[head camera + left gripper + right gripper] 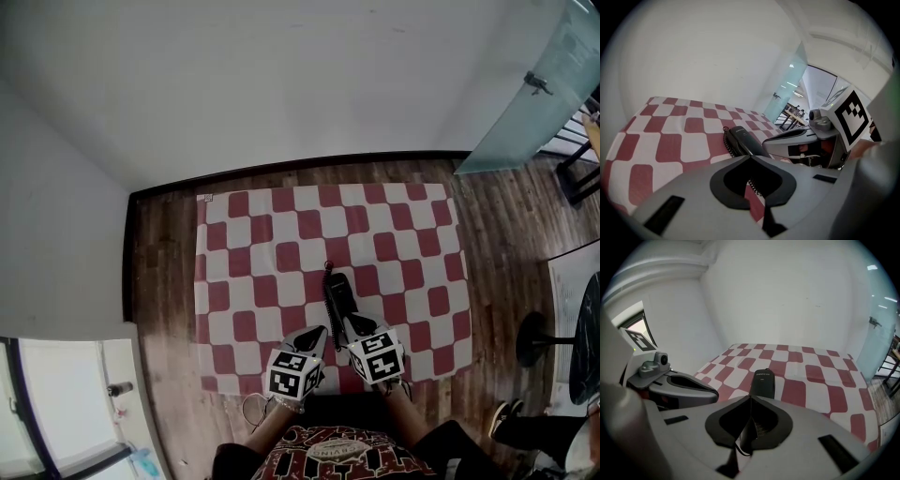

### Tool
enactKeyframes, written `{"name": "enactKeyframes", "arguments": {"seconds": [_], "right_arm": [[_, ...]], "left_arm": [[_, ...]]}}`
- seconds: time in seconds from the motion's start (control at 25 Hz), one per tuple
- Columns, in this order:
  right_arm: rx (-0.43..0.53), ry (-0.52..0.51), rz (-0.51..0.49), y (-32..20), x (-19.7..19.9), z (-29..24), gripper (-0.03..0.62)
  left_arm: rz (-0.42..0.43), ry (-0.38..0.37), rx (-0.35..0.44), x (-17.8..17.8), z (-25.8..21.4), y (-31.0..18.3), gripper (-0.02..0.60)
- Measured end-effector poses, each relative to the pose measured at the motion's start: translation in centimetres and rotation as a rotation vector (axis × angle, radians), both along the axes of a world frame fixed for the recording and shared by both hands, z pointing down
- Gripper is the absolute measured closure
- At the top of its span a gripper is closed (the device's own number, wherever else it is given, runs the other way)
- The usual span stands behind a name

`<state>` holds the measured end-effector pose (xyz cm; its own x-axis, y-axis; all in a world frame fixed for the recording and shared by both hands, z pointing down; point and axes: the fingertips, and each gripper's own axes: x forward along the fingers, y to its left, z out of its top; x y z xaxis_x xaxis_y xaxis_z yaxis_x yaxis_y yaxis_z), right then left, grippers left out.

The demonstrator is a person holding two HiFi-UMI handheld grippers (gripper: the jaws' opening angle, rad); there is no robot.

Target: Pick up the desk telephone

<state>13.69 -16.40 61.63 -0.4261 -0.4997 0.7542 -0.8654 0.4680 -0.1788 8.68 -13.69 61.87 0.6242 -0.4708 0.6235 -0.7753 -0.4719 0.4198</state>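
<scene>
A black telephone handset [339, 295] with a coiled cord [328, 272] lies on a red-and-white checked cloth [262, 244] spread on a wooden floor. Both grippers hover at its near end. My left gripper [317, 330] is just left of the handset, jaws together and empty. My right gripper [354, 321] is over the handset's near end, jaws also together, nothing between them. In the left gripper view the handset [743, 140] lies just beyond the closed tips [750, 157], with the right gripper [806, 140] beside it. In the right gripper view the handset [762, 383] runs straight ahead of the tips [750, 397].
White walls and a dark baseboard [281, 173] bound the far side. A frosted glass door [534, 94] stands at the upper right. A round stool base [539, 337] and a person's shoe [506, 412] are at the right. A window [56, 394] is at the lower left.
</scene>
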Motion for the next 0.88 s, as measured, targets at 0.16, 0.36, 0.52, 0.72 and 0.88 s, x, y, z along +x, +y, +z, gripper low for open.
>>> {"name": "enactKeyframes", "arguments": {"seconds": [0.16, 0.36, 0.52, 0.72, 0.88], "right_arm": [[0.001, 0.022, 0.004, -0.2, 0.2, 0.4, 0.574], [0.002, 0.044, 0.012, -0.7, 0.4, 0.9, 0.574], [-0.005, 0.045, 0.011, -0.8, 0.4, 1.2, 0.574], [-0.005, 0.066, 0.012, -1.0, 0.7, 1.5, 0.574], [0.006, 0.078, 0.005, -1.3, 0.7, 1.3, 0.572]], "left_arm": [[-0.004, 0.008, -0.024, -0.2, 0.6, 0.2, 0.577], [-0.004, 0.014, -0.038, -0.3, 1.1, 0.1, 0.577], [-0.011, 0.022, -0.049, -0.6, 1.4, 0.1, 0.577], [-0.015, 0.026, -0.052, -0.7, 1.3, 0.0, 0.577], [-0.017, 0.028, -0.057, -0.8, 1.4, 0.0, 0.577]]}}
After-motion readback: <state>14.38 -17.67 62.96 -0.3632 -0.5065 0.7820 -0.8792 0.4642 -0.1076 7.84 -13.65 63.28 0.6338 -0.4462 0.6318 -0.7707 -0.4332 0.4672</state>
